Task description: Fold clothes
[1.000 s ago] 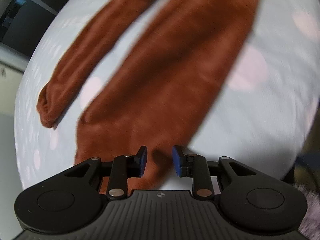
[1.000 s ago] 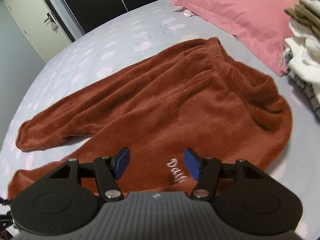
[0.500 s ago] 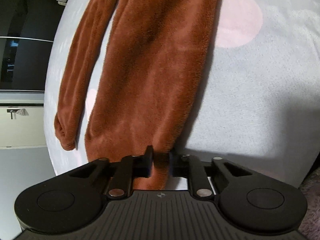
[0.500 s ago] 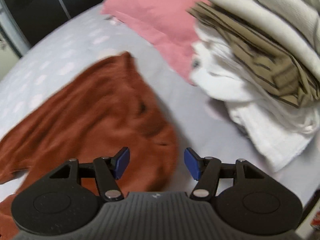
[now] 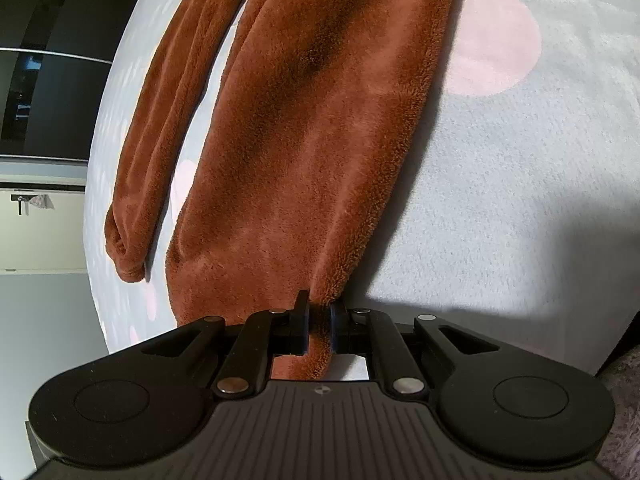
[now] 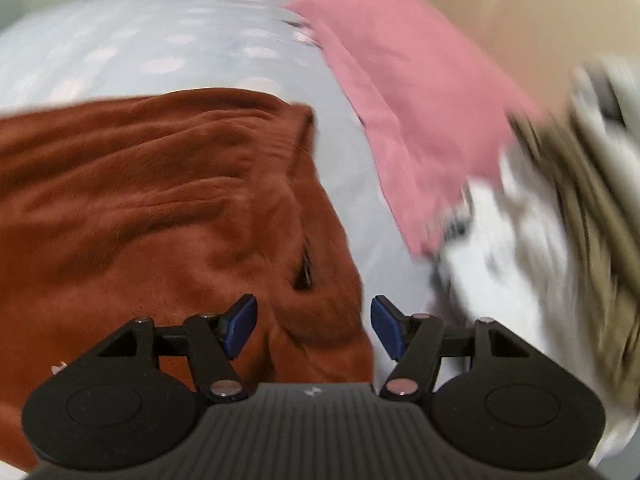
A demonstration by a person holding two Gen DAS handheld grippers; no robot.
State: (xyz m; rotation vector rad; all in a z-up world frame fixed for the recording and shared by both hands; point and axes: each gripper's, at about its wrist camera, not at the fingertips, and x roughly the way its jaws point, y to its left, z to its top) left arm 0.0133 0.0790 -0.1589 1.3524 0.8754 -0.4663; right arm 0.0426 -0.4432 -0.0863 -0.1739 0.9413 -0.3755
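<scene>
Rust-brown fleece trousers (image 5: 304, 152) lie spread on a pale blue bed sheet with pink dots (image 5: 520, 184). In the left wrist view both legs run away from me, and my left gripper (image 5: 319, 320) is shut on the hem of the nearer leg, fleece pinched between its pads. The other leg (image 5: 160, 152) lies flat to the left. In the right wrist view the trousers' waist end (image 6: 168, 208) fills the left half. My right gripper (image 6: 314, 330) hangs open over the waist's right edge, and its pads do not press on the fleece.
A pink pillow (image 6: 408, 112) lies at the head of the bed. A heap of white and beige striped clothes (image 6: 560, 240) sits at the right, blurred. Beyond the bed's left edge stand a dark wardrobe (image 5: 44, 100) and a pale door.
My left gripper came down onto the leg hem and shut on it. The right gripper swung right along the trousers to the waist edge, bringing the clothes heap into view.
</scene>
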